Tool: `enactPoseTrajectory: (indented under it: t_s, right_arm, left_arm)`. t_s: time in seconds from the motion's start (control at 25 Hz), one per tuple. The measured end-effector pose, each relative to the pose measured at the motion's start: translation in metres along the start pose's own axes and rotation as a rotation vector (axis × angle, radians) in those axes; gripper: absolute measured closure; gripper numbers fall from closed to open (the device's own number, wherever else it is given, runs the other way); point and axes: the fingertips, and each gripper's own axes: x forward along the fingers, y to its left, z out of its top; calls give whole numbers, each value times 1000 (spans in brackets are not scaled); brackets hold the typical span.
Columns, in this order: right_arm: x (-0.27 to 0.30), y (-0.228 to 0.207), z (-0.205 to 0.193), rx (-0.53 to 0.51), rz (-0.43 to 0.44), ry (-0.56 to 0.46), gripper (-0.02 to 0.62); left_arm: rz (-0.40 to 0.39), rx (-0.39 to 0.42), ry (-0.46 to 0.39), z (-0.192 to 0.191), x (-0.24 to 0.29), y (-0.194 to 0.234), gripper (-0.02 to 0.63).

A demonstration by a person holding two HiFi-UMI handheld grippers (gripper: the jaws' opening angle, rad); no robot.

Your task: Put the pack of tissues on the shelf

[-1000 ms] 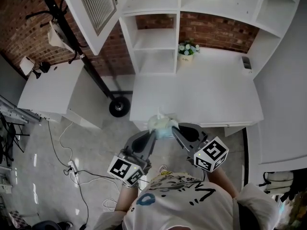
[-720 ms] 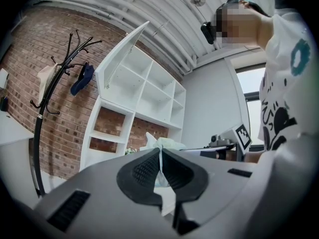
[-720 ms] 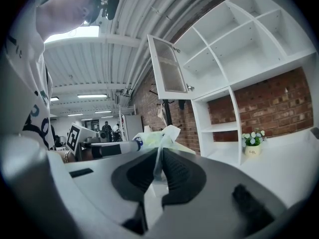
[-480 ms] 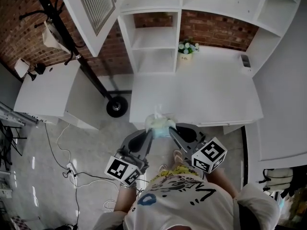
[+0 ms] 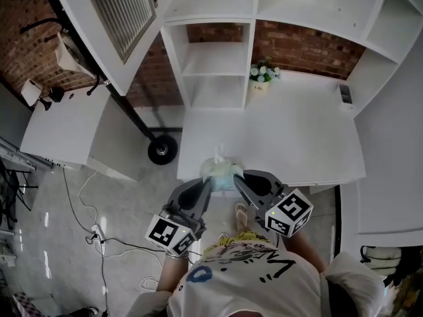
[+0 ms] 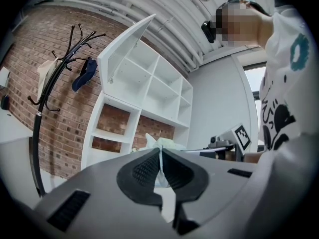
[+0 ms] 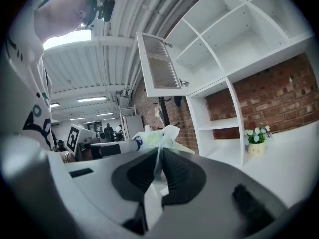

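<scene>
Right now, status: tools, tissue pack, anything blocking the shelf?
Both shut on pack of tissues: left tool, right tool. Pack at desk near edge, not yet shelved. Only flower pot beside shelf, likely no obstruction.

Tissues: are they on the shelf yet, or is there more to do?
Not yet. Done: the pack of tissues is grabbed, with the left gripper and the right gripper each shut on an end of its wrapper. In hand: the pack is held between them at the front edge of the white desk. Left: carry it across to the shelf, set it down and let go.
</scene>
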Motion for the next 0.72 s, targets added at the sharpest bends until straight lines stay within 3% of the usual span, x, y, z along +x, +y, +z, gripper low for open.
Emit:
enactPoseTrajectory:
  t_s: [0.72]
  right_arm:
    - [32, -106, 46, -8, 17, -31, 558]
  left_arm:
    - [23, 49, -30, 32, 107, 43, 588]
